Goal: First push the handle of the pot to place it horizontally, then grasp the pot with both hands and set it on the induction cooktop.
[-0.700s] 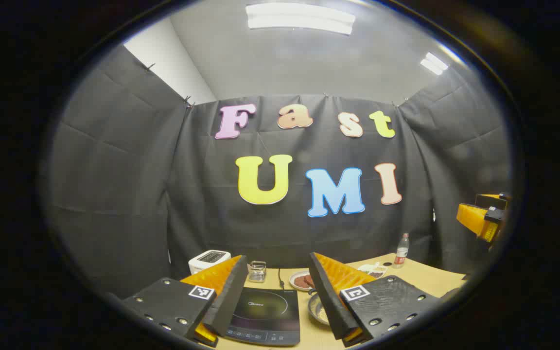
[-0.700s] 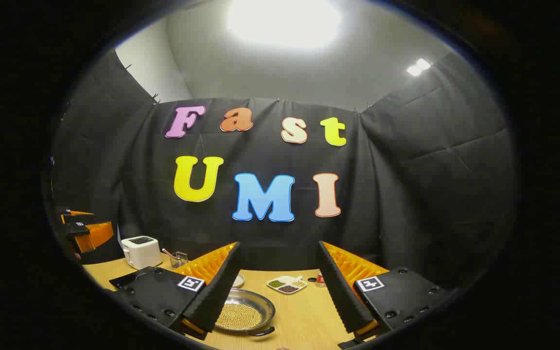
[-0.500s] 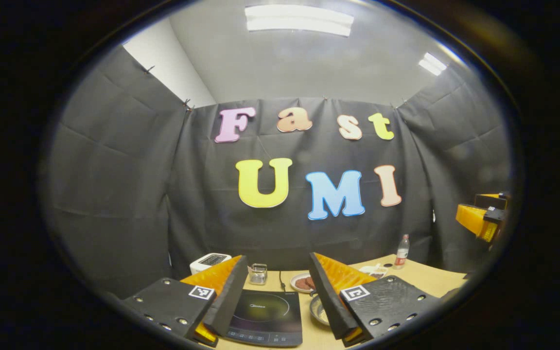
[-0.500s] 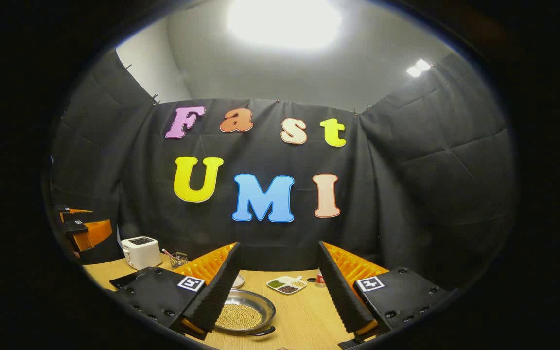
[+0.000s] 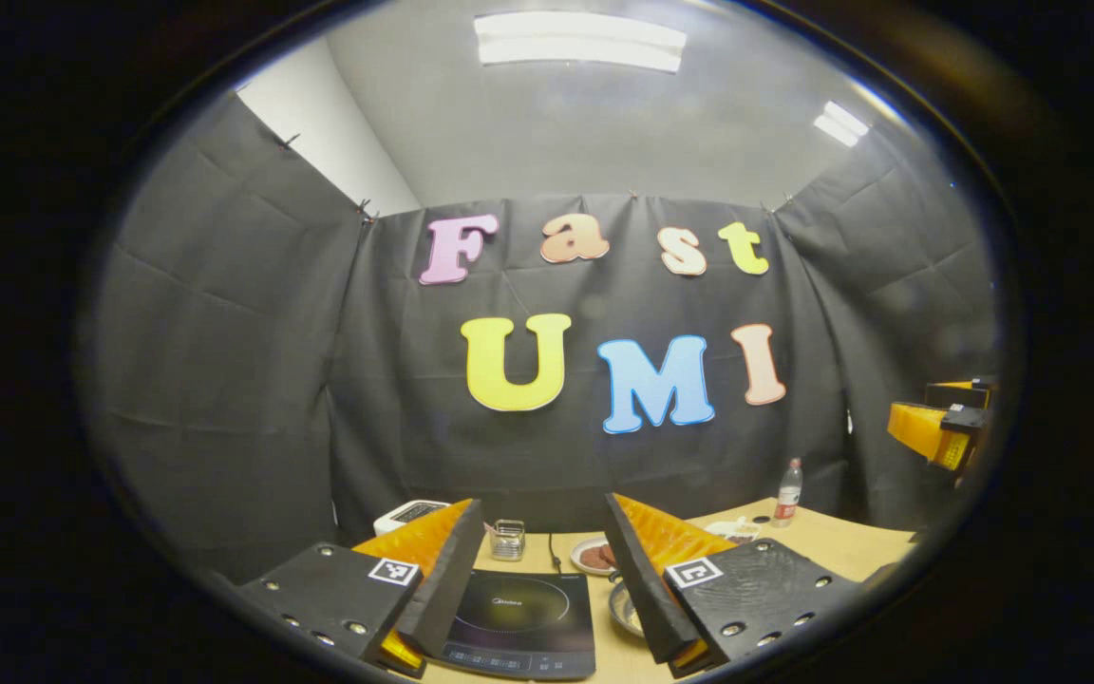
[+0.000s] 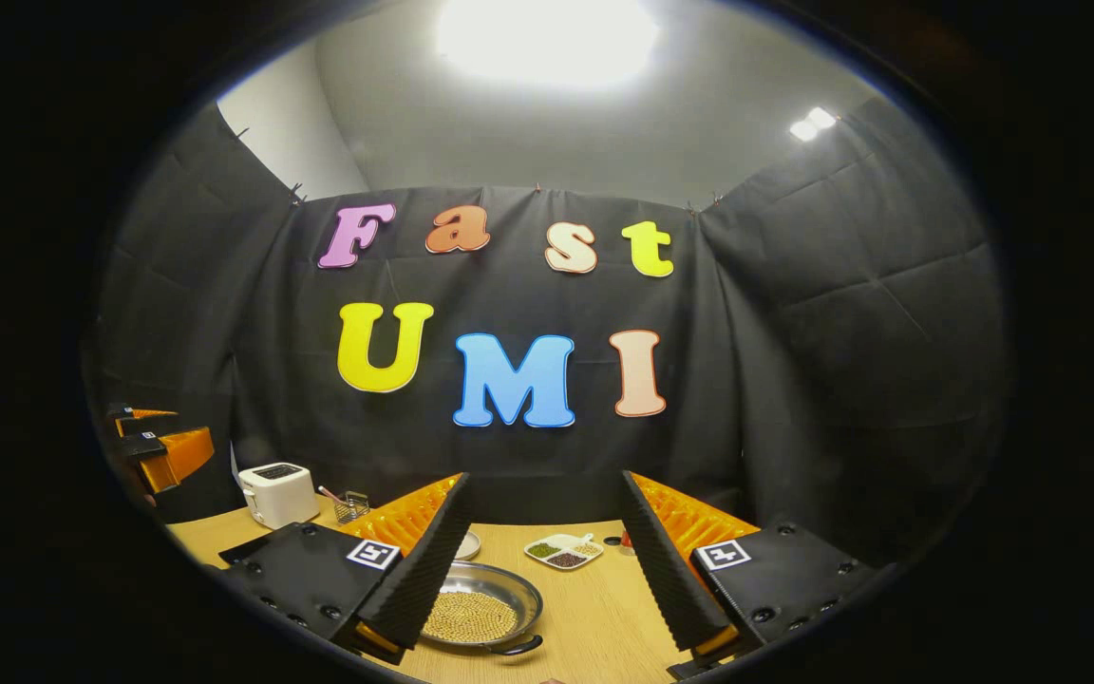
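A shallow steel pot filled with pale beans sits on the wooden table, one dark side handle at its near edge. My right gripper hovers open above it, its left finger covering the pot's left rim. In the left gripper view the black induction cooktop lies between the fingers of my open left gripper; the pot peeks out to its right, half hidden by the right finger. Nothing is held by either gripper.
A white toaster and a small wire basket stand at the back left. A divided dish of beans and a plate of dark food sit behind the pot. A bottle stands at the far right.
Both cameras have tilted slightly down and forward, so more of the cooktop and pot shows. The grippers stay open and hold nothing.
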`<act>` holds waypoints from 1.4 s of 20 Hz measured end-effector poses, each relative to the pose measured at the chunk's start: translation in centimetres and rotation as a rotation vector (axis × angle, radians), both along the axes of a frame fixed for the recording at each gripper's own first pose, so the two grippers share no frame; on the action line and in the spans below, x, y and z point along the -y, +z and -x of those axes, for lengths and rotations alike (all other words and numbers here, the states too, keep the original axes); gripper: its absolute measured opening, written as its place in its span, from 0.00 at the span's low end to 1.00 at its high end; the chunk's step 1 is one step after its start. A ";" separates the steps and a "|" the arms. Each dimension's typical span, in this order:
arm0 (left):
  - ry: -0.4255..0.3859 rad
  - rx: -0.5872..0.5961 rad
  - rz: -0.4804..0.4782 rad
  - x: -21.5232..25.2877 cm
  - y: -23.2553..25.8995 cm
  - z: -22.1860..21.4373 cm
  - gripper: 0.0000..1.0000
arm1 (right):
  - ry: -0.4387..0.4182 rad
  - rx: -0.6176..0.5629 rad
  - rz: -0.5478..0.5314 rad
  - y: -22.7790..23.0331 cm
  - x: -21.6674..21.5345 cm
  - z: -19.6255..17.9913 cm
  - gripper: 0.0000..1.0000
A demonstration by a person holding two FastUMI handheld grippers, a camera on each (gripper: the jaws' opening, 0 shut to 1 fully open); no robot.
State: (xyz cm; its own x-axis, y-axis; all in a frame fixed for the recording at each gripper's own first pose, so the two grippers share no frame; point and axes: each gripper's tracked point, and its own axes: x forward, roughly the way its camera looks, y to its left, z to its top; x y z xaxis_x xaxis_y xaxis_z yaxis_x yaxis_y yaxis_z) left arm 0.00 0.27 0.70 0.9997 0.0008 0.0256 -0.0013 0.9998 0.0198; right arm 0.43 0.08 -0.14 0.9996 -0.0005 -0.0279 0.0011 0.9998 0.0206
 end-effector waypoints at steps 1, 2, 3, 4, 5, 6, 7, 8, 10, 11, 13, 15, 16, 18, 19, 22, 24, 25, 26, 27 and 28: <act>0.001 0.000 -0.002 0.0 -0.1 -0.2 0.76 | 0.002 0.001 0.001 0.0 0.0 -0.1 0.96; 0.002 -0.002 -0.003 -0.1 -0.2 -0.2 0.79 | 0.004 0.001 0.001 0.0 -0.1 -0.3 0.98; 0.004 -0.002 -0.004 -0.1 -0.2 -0.2 0.79 | 0.007 0.001 0.000 0.0 -0.2 -0.4 0.96; 0.006 -0.002 -0.003 -0.1 -0.2 -0.3 0.79 | 0.010 0.002 0.000 0.0 -0.3 -0.5 0.98; 0.010 -0.003 -0.003 -0.3 -0.2 -0.4 0.79 | 0.014 0.001 0.002 0.0 -0.4 -0.6 0.98; 0.012 -0.003 -0.004 -0.3 -0.2 -0.4 0.79 | 0.020 -0.003 0.003 -0.2 -0.5 -0.7 0.98; 0.015 -0.003 -0.005 -0.4 -0.2 -0.5 0.79 | 0.025 -0.007 0.003 -0.3 -0.6 -0.8 0.98; 0.017 -0.003 -0.006 -0.5 -0.3 -0.4 0.79 | 0.026 -0.008 0.003 -0.4 -0.6 -1.0 0.98; 0.021 -0.003 -0.008 -0.6 -0.2 -0.5 0.76 | 0.026 -0.008 0.001 -0.3 -0.6 -1.2 0.98; 0.022 -0.002 -0.010 -0.6 -0.2 -0.5 0.76 | 0.026 -0.006 -0.001 -0.3 -0.6 -1.3 0.98; 0.023 0.002 -0.015 -0.4 0.0 -0.6 0.76 | 0.032 -0.002 0.000 -0.2 -0.6 -1.4 0.98; 0.025 0.006 -0.018 -0.3 0.2 -0.7 0.76 | 0.033 -0.004 0.005 -0.3 -0.5 -1.6 0.92; 0.026 0.008 -0.019 -0.4 0.3 -0.6 0.76 | 0.028 -0.005 0.009 -0.4 -0.4 -1.6 0.81; 0.028 0.007 -0.021 -0.2 0.1 -0.7 0.76 | 0.031 -0.007 0.008 -0.4 -0.5 -1.8 0.67; 0.029 0.006 -0.021 -0.2 0.0 -0.7 0.76 | 0.030 -0.008 0.010 -0.4 -0.4 -1.9 0.59; 0.033 0.008 -0.025 -0.1 0.3 -0.8 0.76 | 0.064 -0.020 0.010 -0.8 -0.9 -2.1 0.43; 0.034 0.007 -0.027 0.1 0.2 -0.8 0.79 | 0.077 -0.030 0.024 -1.1 -1.1 -2.5 0.34; 0.035 0.005 -0.028 0.2 0.0 -0.7 0.76 | 0.076 -0.025 0.034 -1.1 -1.2 -2.3 0.18; 0.037 0.003 -0.030 0.2 -0.1 -0.7 0.76 | 0.074 -0.014 0.047 -0.9 -1.2 -2.7 0.12; 0.040 0.002 -0.033 0.1 -0.2 -0.7 0.76 | 0.074 -0.010 0.060 -1.3 -1.0 -2.6 0.05; 0.043 0.003 -0.035 0.1 -0.1 -0.7 0.76 | 0.105 -0.021 0.063 -1.6 -2.0 -2.7 0.03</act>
